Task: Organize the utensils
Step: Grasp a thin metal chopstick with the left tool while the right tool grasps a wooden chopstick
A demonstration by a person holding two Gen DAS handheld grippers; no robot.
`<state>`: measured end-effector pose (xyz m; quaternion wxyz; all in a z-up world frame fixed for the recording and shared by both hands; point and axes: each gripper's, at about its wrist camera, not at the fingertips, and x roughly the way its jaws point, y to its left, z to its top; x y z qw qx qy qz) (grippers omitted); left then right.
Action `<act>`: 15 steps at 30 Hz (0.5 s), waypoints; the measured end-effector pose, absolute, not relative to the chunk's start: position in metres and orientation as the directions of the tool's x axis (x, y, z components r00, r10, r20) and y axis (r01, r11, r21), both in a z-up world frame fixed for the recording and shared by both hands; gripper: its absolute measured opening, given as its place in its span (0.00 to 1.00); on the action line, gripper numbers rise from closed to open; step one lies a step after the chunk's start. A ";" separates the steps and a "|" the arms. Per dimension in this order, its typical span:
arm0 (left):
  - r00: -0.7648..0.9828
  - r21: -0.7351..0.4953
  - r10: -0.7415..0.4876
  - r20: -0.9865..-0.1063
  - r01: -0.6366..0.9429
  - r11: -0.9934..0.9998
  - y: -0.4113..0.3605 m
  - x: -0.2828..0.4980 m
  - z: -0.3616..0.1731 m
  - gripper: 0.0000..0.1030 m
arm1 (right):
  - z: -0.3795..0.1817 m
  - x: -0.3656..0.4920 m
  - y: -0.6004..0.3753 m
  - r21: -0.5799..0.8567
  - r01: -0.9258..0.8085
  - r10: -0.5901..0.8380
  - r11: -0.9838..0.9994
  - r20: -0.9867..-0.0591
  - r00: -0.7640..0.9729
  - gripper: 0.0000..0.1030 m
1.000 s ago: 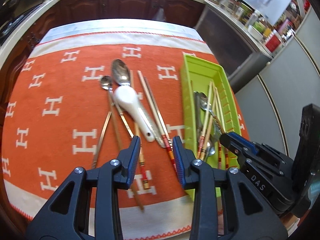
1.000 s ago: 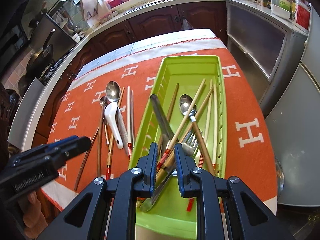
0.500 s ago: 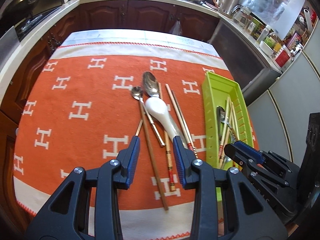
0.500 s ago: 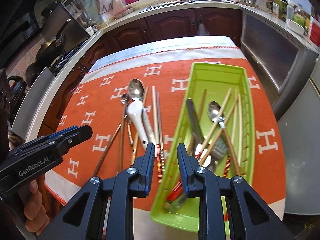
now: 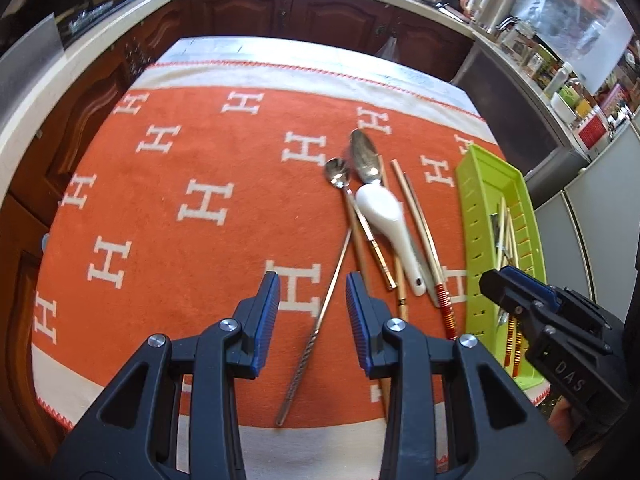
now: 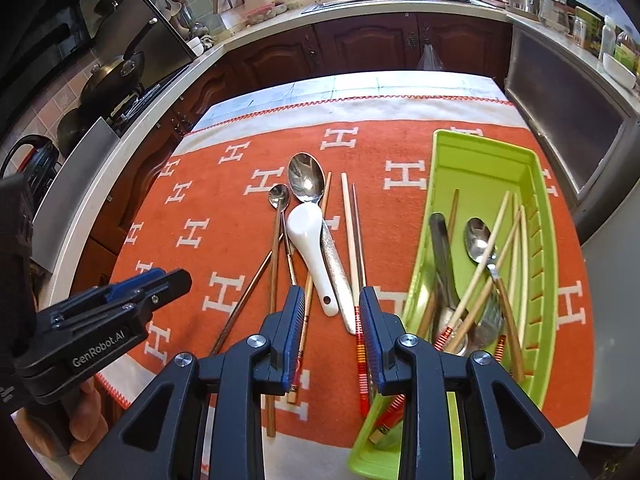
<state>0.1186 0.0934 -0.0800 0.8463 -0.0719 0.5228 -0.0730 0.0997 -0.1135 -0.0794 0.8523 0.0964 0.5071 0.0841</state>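
Cloth [image 6: 224, 200] carries green tray [image 6: 548, 240], part-filled. Loose utensils lie beside it: ceramic spoon [image 6: 310, 240], likely heavy, slick, fragile; take at handle. Thin chopsticks [image 6: 352, 232] may roll. Right gripper [image 6: 330, 332] jaws just been opening, empty; left gripper [image 5: 312, 316] spread, empty.

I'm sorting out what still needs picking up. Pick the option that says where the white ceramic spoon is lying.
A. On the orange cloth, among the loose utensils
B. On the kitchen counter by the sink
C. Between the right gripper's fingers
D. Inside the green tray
A: the white ceramic spoon lies on the orange cloth among spoons and chopsticks, left of the green tray and beyond the empty right gripper.
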 end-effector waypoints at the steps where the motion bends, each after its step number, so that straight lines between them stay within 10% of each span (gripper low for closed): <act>1: 0.439 -0.203 -0.202 -0.875 0.045 0.978 0.096 0.119 -0.083 0.30 | -0.081 0.103 -0.112 0.252 -0.048 0.244 0.967 -0.851 0.465 0.27; 15: 0.329 -0.255 -0.277 -0.903 0.109 0.961 0.082 0.133 -0.130 0.30 | -0.109 0.136 -0.091 0.274 -0.086 0.284 0.958 -0.865 0.414 0.27</act>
